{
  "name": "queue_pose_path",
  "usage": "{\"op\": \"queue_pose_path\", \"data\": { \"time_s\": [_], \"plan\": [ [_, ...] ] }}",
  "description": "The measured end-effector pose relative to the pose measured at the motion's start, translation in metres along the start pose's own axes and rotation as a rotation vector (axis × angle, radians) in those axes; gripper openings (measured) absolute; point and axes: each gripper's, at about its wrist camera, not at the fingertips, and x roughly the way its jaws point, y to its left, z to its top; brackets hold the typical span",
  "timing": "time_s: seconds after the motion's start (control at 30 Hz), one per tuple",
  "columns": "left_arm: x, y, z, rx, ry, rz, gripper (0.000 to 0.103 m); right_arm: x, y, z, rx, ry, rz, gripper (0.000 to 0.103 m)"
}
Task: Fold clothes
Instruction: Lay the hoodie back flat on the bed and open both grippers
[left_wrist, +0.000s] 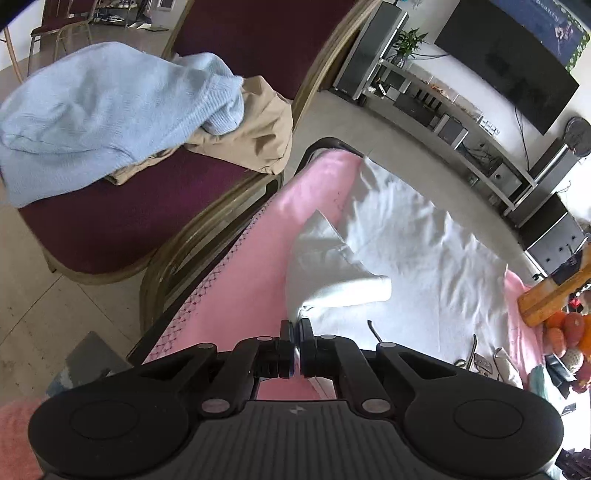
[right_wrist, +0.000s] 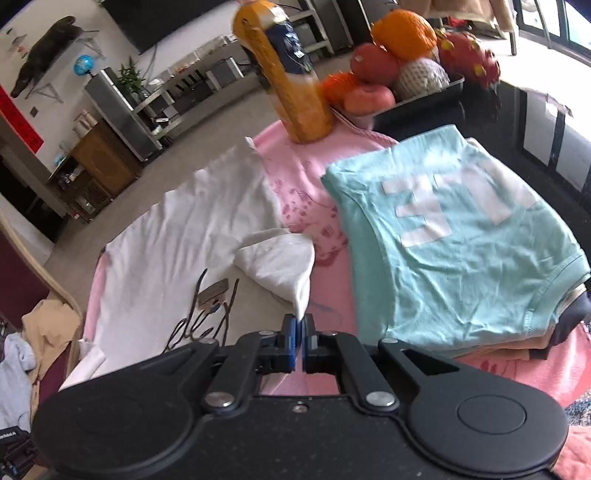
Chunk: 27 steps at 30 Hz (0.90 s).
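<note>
White shirt (right_wrist: 177, 236) spread on pink cloth (left_wrist: 236, 295), at 12 o'clock of both grippers; left gripper (left_wrist: 295, 328) jaws closed pinching its near edge, right gripper (right_wrist: 299, 325) jaws closed on sleeve tip (right_wrist: 301, 295). Risk: thin fabric slips out if pulled unevenly, or drags into teal folded stack (right_wrist: 461, 236) at 2 o'clock

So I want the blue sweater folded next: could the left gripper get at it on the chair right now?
Probably not yet. The left gripper looks shut on the white shirt, so it must let go first. Otherwise the blue sweater lies uncovered on top of the chair, with nothing blocking it.
</note>
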Motion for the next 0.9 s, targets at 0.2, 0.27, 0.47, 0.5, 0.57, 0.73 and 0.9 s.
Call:
{"op": "queue_pose_path", "data": {
  "time_s": [0.2,0.27,0.47,0.5,0.57,0.73,0.9],
  "plan": [
    [0.003,0.003,-0.014,0.076,0.006,0.073,0.0,-0.001,-0.004,-0.009,-0.006,0.039,-0.016,0.003],
    [0.013,0.004,-0.022,0.104,0.05,0.099,0.0,0.014,-0.006,-0.013,-0.043,0.063,-0.071,0.006],
    [0.024,0.007,-0.045,0.139,0.131,0.061,0.028,0.023,-0.026,-0.03,-0.061,0.115,-0.11,0.028],
    [0.028,0.007,-0.046,0.135,0.142,0.055,0.029,0.022,-0.029,-0.031,-0.048,0.116,-0.076,0.032],
    [0.035,0.006,-0.047,0.13,0.156,0.058,0.032,0.02,-0.03,-0.035,-0.04,0.111,0.001,0.041],
    [0.056,0.001,-0.043,0.119,0.15,0.112,0.038,0.028,-0.036,-0.044,-0.004,0.086,0.086,0.043],
    [0.078,-0.013,-0.04,0.13,0.158,0.115,0.027,0.026,-0.059,-0.038,0.161,0.009,0.051,0.034]
  ]
}}
